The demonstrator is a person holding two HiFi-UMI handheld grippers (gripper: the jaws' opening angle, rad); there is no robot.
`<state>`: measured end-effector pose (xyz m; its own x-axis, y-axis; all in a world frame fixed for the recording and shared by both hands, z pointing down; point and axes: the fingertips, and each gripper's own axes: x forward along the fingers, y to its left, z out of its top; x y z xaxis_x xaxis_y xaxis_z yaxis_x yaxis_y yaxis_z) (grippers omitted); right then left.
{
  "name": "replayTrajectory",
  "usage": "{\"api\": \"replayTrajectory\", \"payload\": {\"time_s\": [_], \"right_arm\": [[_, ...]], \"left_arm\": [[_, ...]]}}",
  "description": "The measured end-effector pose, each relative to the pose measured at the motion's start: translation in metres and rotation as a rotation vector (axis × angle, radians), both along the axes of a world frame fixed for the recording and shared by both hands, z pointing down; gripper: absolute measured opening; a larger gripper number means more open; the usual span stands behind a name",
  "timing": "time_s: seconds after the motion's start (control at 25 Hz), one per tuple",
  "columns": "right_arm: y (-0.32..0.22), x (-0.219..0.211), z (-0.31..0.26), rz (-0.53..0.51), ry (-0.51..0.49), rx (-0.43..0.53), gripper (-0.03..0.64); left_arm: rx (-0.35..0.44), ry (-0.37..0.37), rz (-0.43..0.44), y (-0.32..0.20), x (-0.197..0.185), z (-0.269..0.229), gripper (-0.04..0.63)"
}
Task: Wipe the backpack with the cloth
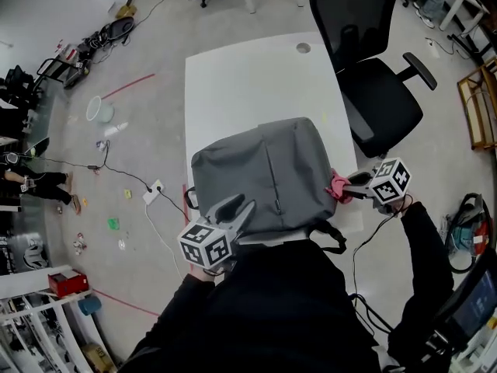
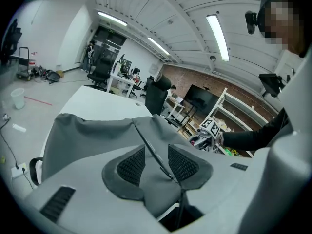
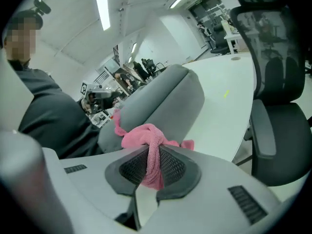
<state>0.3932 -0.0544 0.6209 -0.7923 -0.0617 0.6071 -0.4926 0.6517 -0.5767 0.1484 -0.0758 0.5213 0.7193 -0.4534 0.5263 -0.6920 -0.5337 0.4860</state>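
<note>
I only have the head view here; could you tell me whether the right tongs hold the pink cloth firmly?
Observer: Yes. The right gripper view shows the right gripper with its tongs closed on the cloth, which is twisted into a rope-like bunch between them.
Operator: Thank you. Does the left one hold anything?
Observer: The left gripper has a fold of the backpack between its tongs, and the zip runs through the gap. They appear to pinch it.
Operator: Is the cloth on the bag?
Observer: Its loose end seems to lie against the backpack's rounded side.
</note>
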Motion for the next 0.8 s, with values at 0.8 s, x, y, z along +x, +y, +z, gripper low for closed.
{"api": "replayTrajectory", "payload": {"time_s": [0.8], "right_arm": [[-0.263, -0.021, 0.023, 0.501, 0.012, 0.118, 0.057]], "left_arm": [[-0.046, -0.058, -0.312, 0.026, -0.102, 0.002, 0.16]]}}
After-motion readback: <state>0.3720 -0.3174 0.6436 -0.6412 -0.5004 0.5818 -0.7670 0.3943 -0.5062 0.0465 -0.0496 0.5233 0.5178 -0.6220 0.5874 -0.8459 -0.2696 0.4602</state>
